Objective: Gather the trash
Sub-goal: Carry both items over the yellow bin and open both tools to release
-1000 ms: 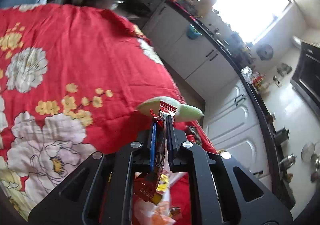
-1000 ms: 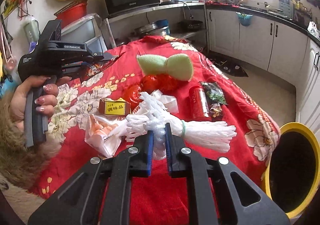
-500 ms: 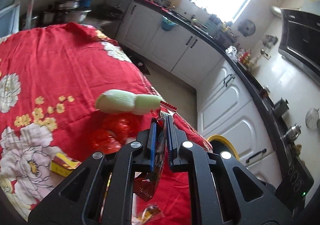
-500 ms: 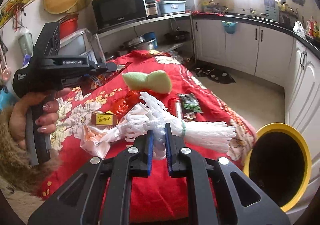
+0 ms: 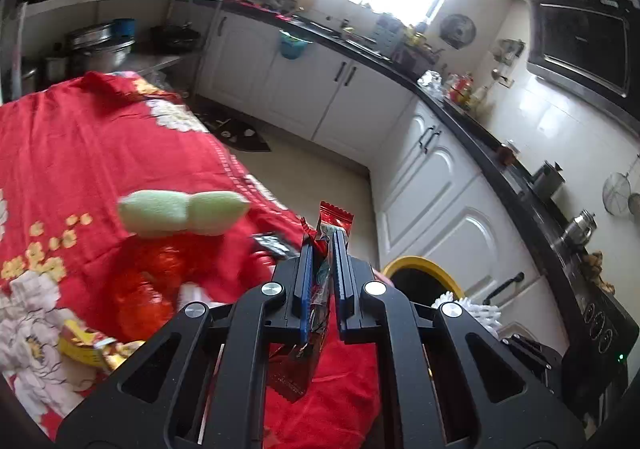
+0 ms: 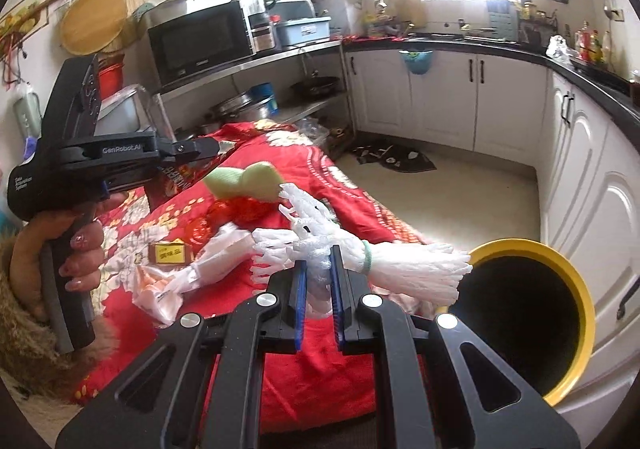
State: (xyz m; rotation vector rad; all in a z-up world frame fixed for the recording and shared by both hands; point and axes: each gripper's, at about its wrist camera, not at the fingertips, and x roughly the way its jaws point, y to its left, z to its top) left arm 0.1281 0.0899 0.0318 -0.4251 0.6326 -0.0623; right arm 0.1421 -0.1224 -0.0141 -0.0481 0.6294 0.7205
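Trash first: my left gripper (image 5: 321, 245) has its jaws clamped on a red foil snack wrapper (image 5: 334, 215), shiny and crinkled, with a zigzag-cut top edge poking up past the tips and the rest hanging down below. My right gripper (image 6: 319, 263) has its jaws pressed shut on a bundle of white foam netting (image 6: 404, 265), the stretchy kind with frayed, finger-like ends, cinched by a small green band. Both pieces are off the worktop, held in the air near its edge.

Containers: I see a round bin (image 6: 528, 313) with a yellow rim and a black inside, sitting on the floor just beside the worktop. I can't make out anything in it, it's too dark. The frayed end of the netting overlaps the bin's rim in the right view.

On the worktop there's a red cloth (image 5: 92, 153) with a white and yellow flower print, soft and a bit rumpled. Lying on it: a pale green foam sleeve (image 5: 182, 211) pinched in the middle, some crumpled red plastic (image 5: 160, 269), a small yellow box (image 6: 169, 253) and a white plastic bag (image 6: 160, 289). Those are blurry in the left view.

A hand (image 6: 66, 245) with a furry cuff grips the left gripper's handle.
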